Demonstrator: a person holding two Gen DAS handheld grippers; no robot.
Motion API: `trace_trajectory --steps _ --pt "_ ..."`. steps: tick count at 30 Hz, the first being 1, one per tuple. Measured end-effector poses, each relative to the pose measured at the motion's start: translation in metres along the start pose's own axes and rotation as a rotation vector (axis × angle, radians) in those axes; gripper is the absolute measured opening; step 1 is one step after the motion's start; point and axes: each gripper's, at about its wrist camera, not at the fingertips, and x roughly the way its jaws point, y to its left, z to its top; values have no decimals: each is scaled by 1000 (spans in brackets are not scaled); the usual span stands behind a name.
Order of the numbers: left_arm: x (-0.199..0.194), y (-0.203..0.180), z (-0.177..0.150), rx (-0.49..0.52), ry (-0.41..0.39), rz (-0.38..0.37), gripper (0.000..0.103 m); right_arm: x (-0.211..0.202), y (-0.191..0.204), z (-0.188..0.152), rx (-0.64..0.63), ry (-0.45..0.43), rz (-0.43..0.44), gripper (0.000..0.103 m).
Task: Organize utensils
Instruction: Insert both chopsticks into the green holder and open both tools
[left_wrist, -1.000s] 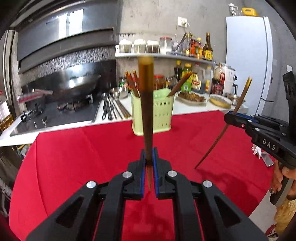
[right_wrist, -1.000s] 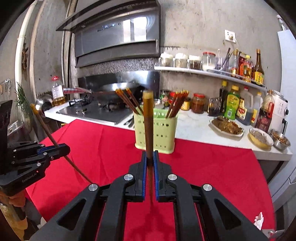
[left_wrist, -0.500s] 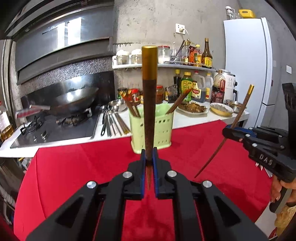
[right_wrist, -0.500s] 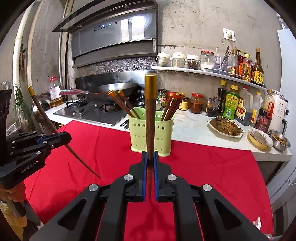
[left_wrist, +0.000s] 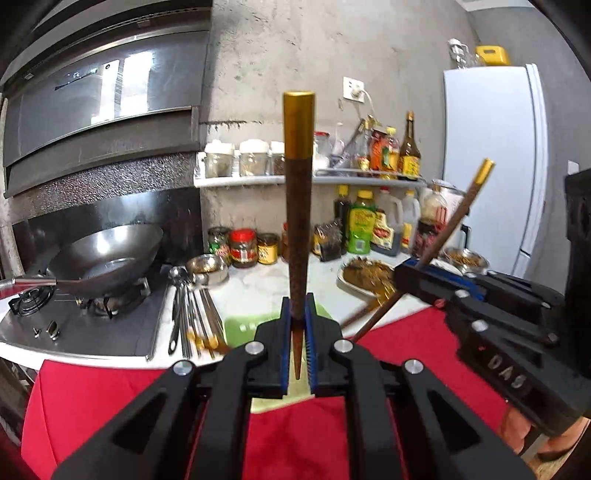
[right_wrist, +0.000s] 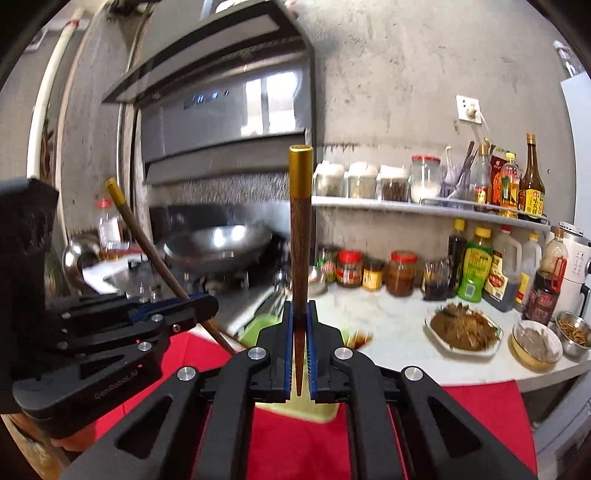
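Observation:
In the left wrist view my left gripper (left_wrist: 297, 321) is shut on a brown chopstick (left_wrist: 298, 221) with a gold cap, held upright. The pale green utensil holder (left_wrist: 240, 326) sits close below and just past its fingers, mostly hidden. To the right, my right gripper (left_wrist: 406, 275) is shut on a second, slanted chopstick (left_wrist: 458, 218). In the right wrist view that gripper (right_wrist: 300, 325) holds its chopstick (right_wrist: 300, 229) upright over the holder (right_wrist: 258, 326). The left gripper (right_wrist: 207, 306) sits at the left with its chopstick (right_wrist: 147, 243) slanted. Chopstick ends (right_wrist: 360, 338) poke out of the holder.
A red cloth (left_wrist: 303, 443) covers the table under both grippers. Behind it runs a white counter with a wok (left_wrist: 107, 258) on the stove, metal utensils (left_wrist: 188, 306), jars, sauce bottles (right_wrist: 476, 269) and a plate of food (right_wrist: 461, 328). A white fridge (left_wrist: 495, 166) stands far right.
Both grippers have risen and moved forward to the green holder, each still holding its chopstick. The holder has dropped from mid-frame to just behind the fingers.

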Motion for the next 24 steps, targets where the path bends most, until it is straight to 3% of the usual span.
trace_trajectory --steps 6,10,16,19,21,24 --pt "13 3 11 19 -8 36 7 18 -8 13 8 -18 -2 7" --pt "26 3 14 54 21 73 7 36 -6 13 -17 28 -14 7" --pt "53 8 16 56 71 60 7 65 -5 8 -34 114 -33 7" --pt "61 14 14 38 95 50 7 74 -7 4 -34 142 -43 12" --pt "61 16 13 33 94 56 7 72 -8 3 -35 135 -57 27" --pt "57 19 15 19 87 53 11 66 -8 3 -38 126 -73 30"
